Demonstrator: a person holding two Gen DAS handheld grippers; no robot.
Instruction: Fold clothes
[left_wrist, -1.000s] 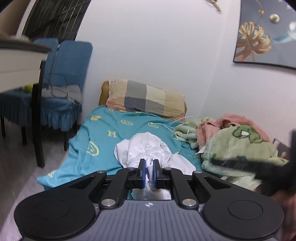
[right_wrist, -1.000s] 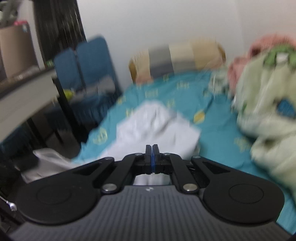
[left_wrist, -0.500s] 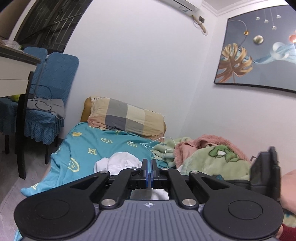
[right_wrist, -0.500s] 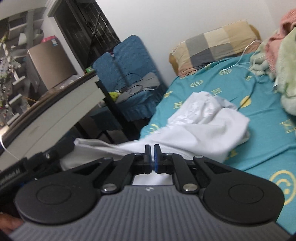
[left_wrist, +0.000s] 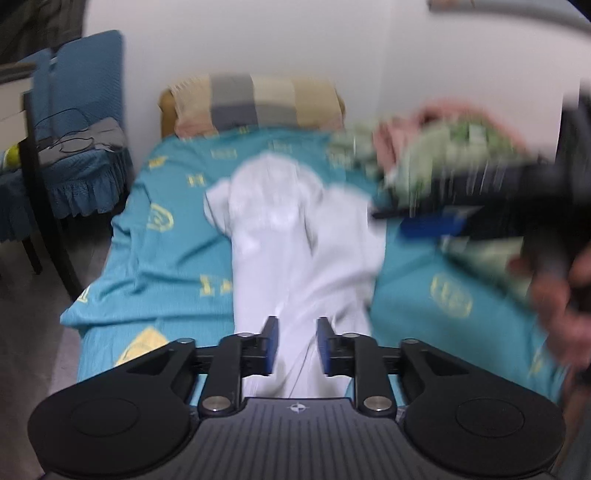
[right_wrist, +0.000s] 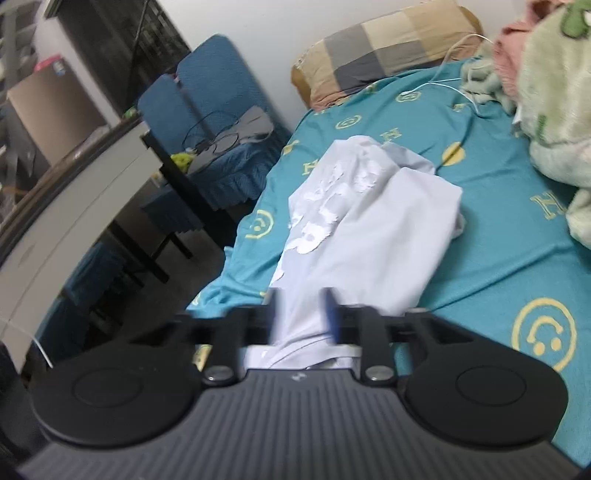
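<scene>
Left wrist view only: right hand-held gripper blurred at right, over the green blanket, person's hand on it. Right view, sharper, shows the white print on the white garment, bunched on the teal bed sheet. Left hand-held gripper jaws apart, cloth between, not pinched. Right one likewise released, straddling the near end.

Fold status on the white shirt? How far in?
Done: the white shirt lies on the teal sheet, stretched lengthwise, one side lapped over the printed part.
In hand: nothing gripped. The left claw and right claw are both open, with the near hem lying between their fingers.
Left: it's bunched near the pillow, no tidy rectangle. Smoothing and the final folds remain.
</scene>
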